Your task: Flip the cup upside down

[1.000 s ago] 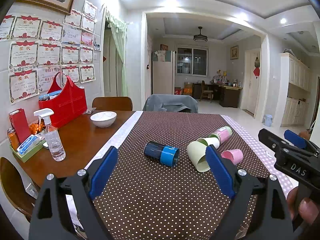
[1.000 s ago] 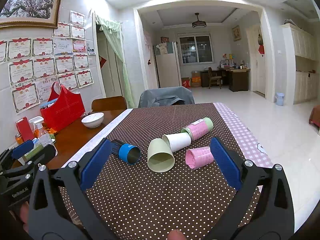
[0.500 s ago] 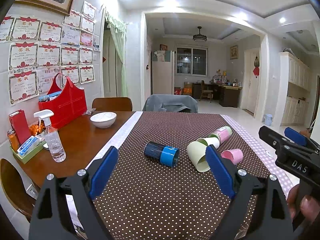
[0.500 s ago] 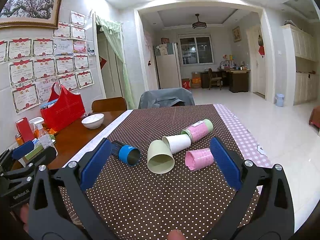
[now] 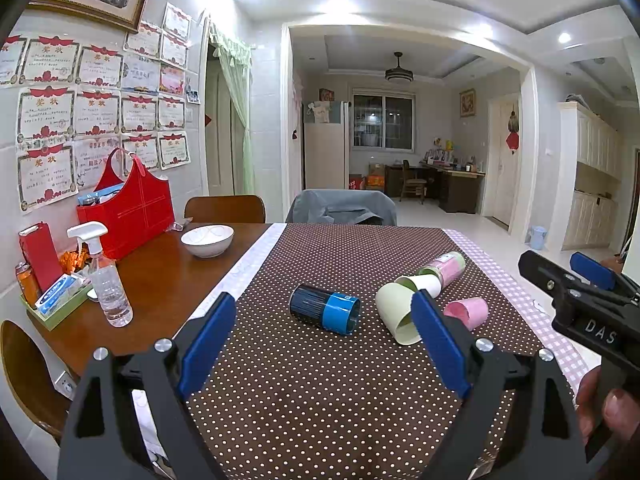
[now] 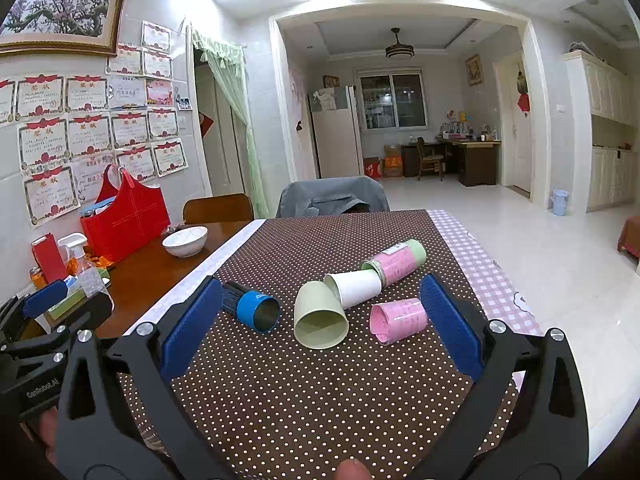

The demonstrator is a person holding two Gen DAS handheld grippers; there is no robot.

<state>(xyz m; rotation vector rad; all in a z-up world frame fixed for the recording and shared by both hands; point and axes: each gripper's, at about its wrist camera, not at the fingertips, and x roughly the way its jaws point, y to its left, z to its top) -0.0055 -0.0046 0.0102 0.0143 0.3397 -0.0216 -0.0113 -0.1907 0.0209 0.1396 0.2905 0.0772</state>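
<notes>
- Nothing is flipped yet: all five cups are lying on their sides on the surface [image 6: 320,400] in the middle of the frame.
- The left gripper [image 5: 322,340] and right gripper [image 6: 320,326] are both staying wide open, holding nothing.
- The green cup [image 6: 320,318] and blue cup [image 6: 252,306] are showing empty mouths; the white bowl [image 6: 185,241] at left looks empty.

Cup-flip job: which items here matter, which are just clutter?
Job: blue cup, green cup, white cup, pink cup, pink-and-green cup, all lying on their sides; left tongs, right tongs, both open.

Clutter: bowl, red bag, spray bottle.
</notes>
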